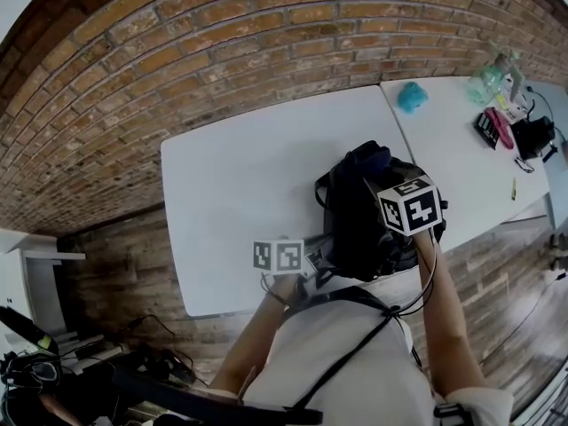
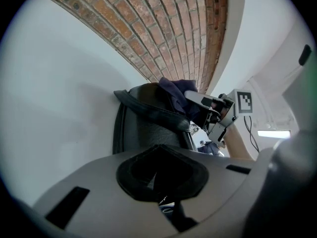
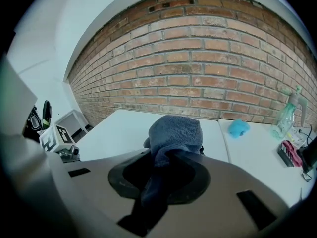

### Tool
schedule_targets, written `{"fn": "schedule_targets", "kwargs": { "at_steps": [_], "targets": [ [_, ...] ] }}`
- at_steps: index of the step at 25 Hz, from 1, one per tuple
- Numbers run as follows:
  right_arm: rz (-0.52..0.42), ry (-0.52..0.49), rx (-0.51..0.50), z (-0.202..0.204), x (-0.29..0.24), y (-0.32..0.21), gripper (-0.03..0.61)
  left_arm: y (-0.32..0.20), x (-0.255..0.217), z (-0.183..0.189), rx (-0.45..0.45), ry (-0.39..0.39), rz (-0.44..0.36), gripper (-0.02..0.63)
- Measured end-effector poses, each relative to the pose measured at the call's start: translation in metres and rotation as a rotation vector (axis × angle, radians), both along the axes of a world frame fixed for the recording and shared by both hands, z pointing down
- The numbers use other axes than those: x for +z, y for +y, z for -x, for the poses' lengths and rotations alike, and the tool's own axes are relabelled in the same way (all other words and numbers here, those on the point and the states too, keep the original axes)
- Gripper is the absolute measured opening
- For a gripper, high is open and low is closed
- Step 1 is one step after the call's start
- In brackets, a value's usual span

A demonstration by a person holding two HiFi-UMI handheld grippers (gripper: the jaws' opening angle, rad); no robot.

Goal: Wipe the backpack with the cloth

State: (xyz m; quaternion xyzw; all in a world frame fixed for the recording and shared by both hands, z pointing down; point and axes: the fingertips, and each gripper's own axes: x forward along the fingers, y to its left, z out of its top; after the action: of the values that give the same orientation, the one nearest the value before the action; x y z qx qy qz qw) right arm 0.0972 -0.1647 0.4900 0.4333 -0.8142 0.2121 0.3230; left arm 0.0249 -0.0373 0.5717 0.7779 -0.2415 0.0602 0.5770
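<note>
Right gripper [image 3: 166, 168] is clamped on the cloth [image 3: 176, 132]. It's a blue-grey knit, with a bunched wad sticking out ahead of the jaws and a tail hanging back under them. The backpack [image 1: 359, 216] sits directly below that gripper, by the worktop [image 1: 231, 185] edge. The left gripper [image 2: 158, 175] is just beside it, with the backpack right ahead. The left jaws sit in a dark recess, so we can't tell if they're spread or pinching fabric. Our read: the cloth is light and limp, and gripping it mid-fold holds fine. The backpack looks soft and will likely sag and slide under pressure. We'd brace it by a strap or seam and wipe with light strokes.
</note>
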Motion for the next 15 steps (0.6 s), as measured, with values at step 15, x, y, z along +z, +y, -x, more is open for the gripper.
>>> {"fn": "schedule_targets", "kwargs": {
  "at_steps": [15],
  "targets": [
    [0.054, -0.003, -0.037, 0.006, -0.002, 0.055, 0.077, 0.001, 0.0, -0.001, 0.01, 0.003, 0.005, 0.005]
  ]
}}
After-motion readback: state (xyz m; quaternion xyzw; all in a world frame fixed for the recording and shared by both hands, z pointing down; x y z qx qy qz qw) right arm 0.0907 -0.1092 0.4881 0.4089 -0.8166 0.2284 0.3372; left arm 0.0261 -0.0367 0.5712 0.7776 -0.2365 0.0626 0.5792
